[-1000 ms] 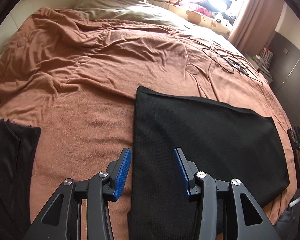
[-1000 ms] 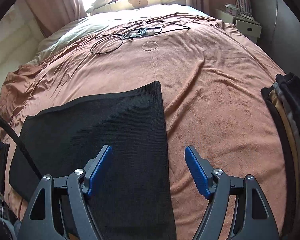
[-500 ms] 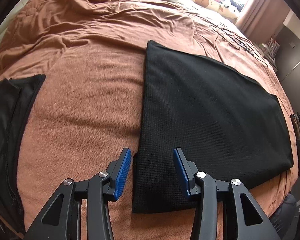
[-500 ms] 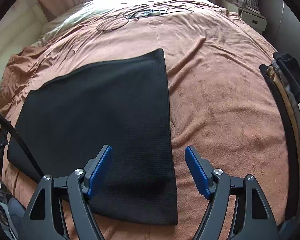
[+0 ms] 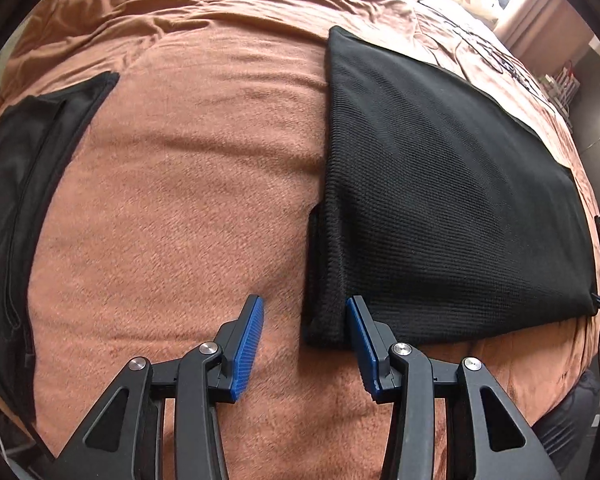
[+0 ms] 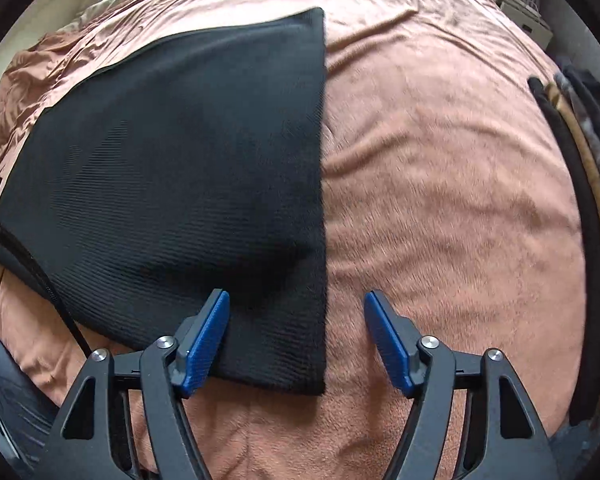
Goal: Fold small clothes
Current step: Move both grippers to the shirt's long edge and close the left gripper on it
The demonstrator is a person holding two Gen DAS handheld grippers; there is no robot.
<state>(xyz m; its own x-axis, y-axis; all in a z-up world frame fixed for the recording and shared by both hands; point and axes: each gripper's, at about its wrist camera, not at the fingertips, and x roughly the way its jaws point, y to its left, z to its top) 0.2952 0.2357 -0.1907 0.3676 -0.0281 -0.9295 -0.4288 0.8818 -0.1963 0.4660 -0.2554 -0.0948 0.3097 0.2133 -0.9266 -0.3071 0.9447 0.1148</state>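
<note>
Left gripper [image 5: 304,344]: black two-finger tongs with blue ribbed pads, jaws apart, nothing between the pads. It is low over the near left corner of the black waffle-knit folded garment [image 5: 440,184]; the right pad sits at the garment's near edge, the left pad over bare blanket. Contact with the cloth cannot be confirmed.

Right gripper [image 6: 296,340]: same build, jaws spread wide, holding nothing. It straddles the garment's near right corner; the left pad is over the black knit, the right pad over blanket.

Garment lies flat on the rust-brown fleece blanket [image 5: 180,184] covering the bed, a rough rectangle running away from both cameras. In the left wrist view a second layer shows beneath its left edge near the corner.

Left of the garment, well apart: a flat black zippered garment [image 5: 16,168] at the blanket's edge. Right side, in the right wrist view: a stack of folded dark and tan clothes [image 6: 580,152], seen edge-on. Far end of bed: thin black cables [image 5: 500,60] on the blanket, blurred.
</note>
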